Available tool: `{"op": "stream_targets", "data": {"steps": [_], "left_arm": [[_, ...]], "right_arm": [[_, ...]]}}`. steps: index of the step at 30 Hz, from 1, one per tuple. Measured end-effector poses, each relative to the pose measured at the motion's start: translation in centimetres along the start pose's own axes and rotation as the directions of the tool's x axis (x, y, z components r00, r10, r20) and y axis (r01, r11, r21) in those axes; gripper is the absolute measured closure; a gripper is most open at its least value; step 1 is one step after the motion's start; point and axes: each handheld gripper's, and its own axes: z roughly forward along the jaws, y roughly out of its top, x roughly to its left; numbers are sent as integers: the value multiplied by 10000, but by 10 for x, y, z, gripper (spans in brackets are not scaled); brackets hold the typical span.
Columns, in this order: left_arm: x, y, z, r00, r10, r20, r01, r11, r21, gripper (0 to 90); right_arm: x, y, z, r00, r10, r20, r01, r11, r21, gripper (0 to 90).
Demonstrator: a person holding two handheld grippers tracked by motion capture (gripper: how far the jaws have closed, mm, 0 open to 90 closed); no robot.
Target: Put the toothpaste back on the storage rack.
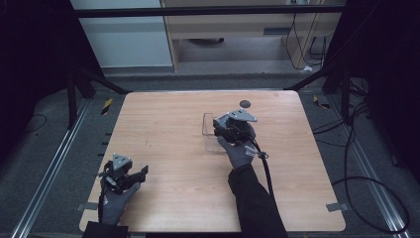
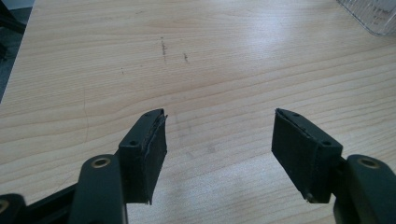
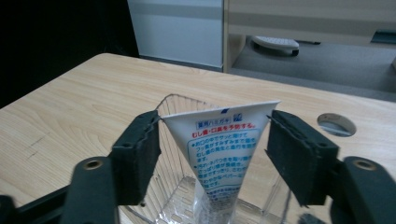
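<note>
Currently right gripper (image 3: 212, 149) jaws standing wide, flanking toothpaste tube (image 3: 219, 154) standing in clear container (image 1: 212, 130); left gripper (image 2: 219, 149) jaws gaping empty over table (image 2: 93, 70).

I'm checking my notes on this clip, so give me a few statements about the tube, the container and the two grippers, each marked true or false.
1. The white tube stands in the clear container. True.
2. The right gripper is clamped shut on the tube. False: its jaws stand open beside the tube's flat end.
3. The left gripper holds the container. False: it is open over the bare table.
4. The tube carries printed text. True.
</note>
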Motion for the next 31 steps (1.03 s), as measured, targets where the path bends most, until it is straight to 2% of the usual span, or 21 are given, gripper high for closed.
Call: {"op": "stream_targets", "data": {"steps": [6,9,16,19,24,25,31], "left_arm": [[0,0,0,10000,20,-12,-20,10000,-6,343],[-1,0,0,10000,20,-11,-20,10000,16,342],[-1,0,0,10000,30,-25,-30,10000,18,339],[-1,0,0,10000,23,-26,-23,10000,20,338],[0,-1,0,10000,24,-16,-24,10000,72,334],[0,-1,1,10000,26,-14,-26,10000,92,331],[0,-1,1,10000,32,-5,-32,9999,104,327]], "right_arm": [[-3,9,-25,9995,-327,-14,326,9993,-175,270],[-7,11,-41,9989,-397,-243,391,9989,-265,252],[-19,5,-72,9960,-229,-858,208,9994,-261,234],[-26,-3,-84,9950,-66,-998,44,9998,-217,226],[-39,-21,-100,9961,-163,-866,174,9998,122,222],[-44,-31,-106,9961,-180,-868,205,9994,274,220],[-58,-52,-117,9979,-107,-636,149,9977,659,213]]}}
